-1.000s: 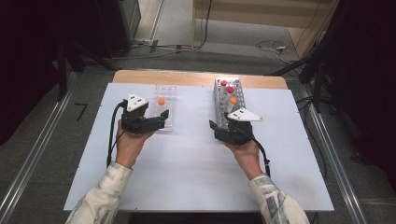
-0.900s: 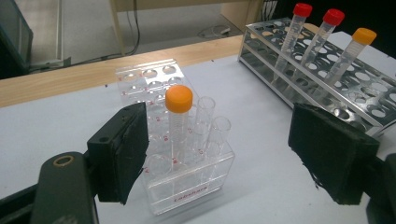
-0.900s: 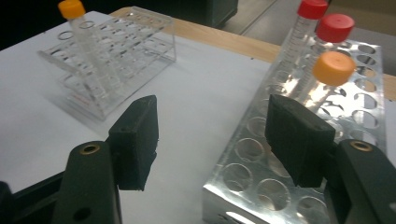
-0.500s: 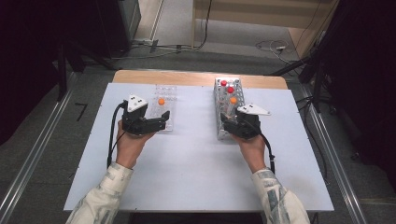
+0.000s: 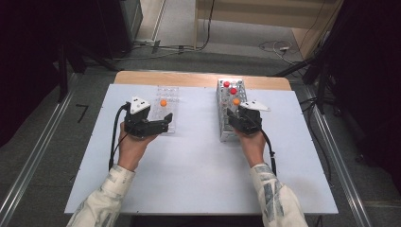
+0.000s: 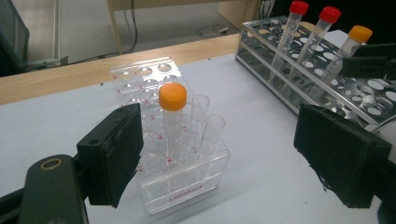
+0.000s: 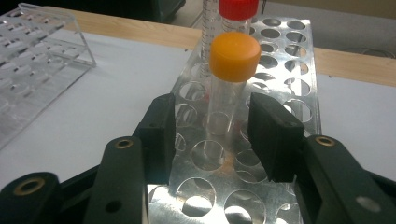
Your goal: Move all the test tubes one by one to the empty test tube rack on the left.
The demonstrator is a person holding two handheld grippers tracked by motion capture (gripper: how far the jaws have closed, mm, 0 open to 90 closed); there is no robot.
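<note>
Right tongs (image 7: 212,135): your jaws have just been closing around the orange-capped tube (image 7: 229,88) standing in the metal rack (image 7: 299,112); pads not yet touching, so you can centre first.
Left tongs (image 6: 233,154): spread wide, grasping nothing, flanking the clear rack (image 6: 182,186) to receive it.
Tabletop (image 5: 198,175): carries both racks.

Your left hand (image 5: 134,144) holds the black two-jaw left gripper (image 5: 161,126) low over the table, pointing toward the right of the high view, its jaws standing wide apart with nothing pressed between the pads. Your right hand (image 5: 251,142) holds the black two-jaw right gripper (image 5: 235,117) pointing away from you; its jaws have just been closing and now stand partly apart, the pads not pressing on anything. Both patterned light sleeves (image 5: 109,189) come in from the bottom edge.
</note>
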